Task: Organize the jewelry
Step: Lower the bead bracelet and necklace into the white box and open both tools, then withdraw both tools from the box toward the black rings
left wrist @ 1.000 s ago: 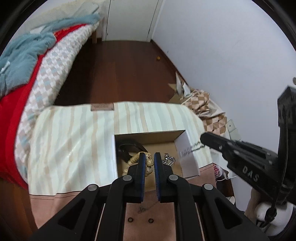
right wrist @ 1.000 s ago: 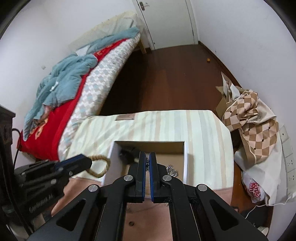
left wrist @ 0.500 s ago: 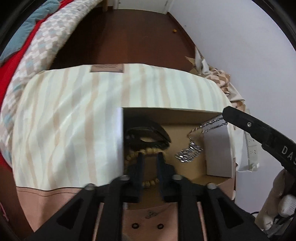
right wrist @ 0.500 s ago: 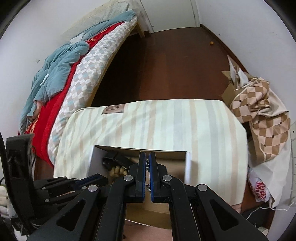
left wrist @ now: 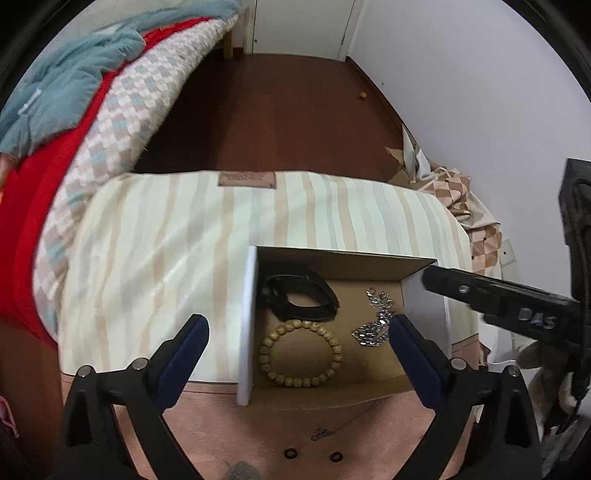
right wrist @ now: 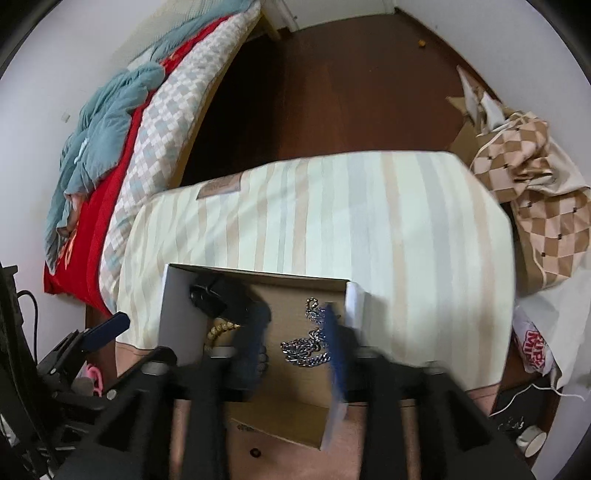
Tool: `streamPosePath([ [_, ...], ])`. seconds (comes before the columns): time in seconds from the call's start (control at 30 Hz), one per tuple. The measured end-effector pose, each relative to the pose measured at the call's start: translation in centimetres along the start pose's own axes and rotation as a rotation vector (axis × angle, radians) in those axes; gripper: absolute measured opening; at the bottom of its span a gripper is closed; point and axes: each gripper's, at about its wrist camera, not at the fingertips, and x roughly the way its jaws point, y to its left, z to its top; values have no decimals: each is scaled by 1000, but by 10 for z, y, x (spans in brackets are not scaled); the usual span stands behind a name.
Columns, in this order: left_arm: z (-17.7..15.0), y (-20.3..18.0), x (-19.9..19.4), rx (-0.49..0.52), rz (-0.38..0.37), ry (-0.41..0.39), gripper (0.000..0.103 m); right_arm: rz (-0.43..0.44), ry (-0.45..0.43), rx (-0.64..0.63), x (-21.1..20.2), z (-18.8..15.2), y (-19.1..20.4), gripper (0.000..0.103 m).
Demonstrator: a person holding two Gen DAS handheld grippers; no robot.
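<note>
An open cardboard box (left wrist: 343, 260) sits on a striped cushion (left wrist: 177, 240). Inside lie a beaded bracelet (left wrist: 301, 354), a black band (left wrist: 299, 297) and a silver chain (left wrist: 375, 321). My left gripper (left wrist: 297, 349) is open wide and empty, above the box's near side. My right gripper (right wrist: 293, 343) is open and empty, just above the silver chain (right wrist: 306, 347) inside the box (right wrist: 258, 277). Its fingers are blurred. The right gripper's finger (left wrist: 480, 295) also shows in the left wrist view, over the box's right wall.
A bed with red and blue bedding (left wrist: 74, 110) stands at the left. A checked cloth pile (right wrist: 535, 206) lies on the right by the wall. Brown wooden floor (left wrist: 277, 110) lies beyond the cushion. A closed white door (left wrist: 299, 26) is at the back.
My left gripper has let go of the beaded bracelet, which now lies in the box, and opened wide. My right gripper has dropped the silver chain into the box and opened.
</note>
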Motion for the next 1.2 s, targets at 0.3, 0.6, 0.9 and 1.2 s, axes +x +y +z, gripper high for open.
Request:
streamPosePath([
  [0.3, -34, 14, -23, 47, 180, -115, 103, -298, -131, -68, -35, -45, 13, 93],
  [0.6, -67, 26, -43, 36, 221, -112, 103, -393, -164, -110, -35, -97, 43, 103],
  [0.9, -93, 31, -108, 7, 239, -218, 103, -388, -279, -111, -90, -127, 73, 103],
  [1.2, -123, 24, -162, 14, 231, -287, 103, -373, -366, -121, -145, -172, 100, 103],
])
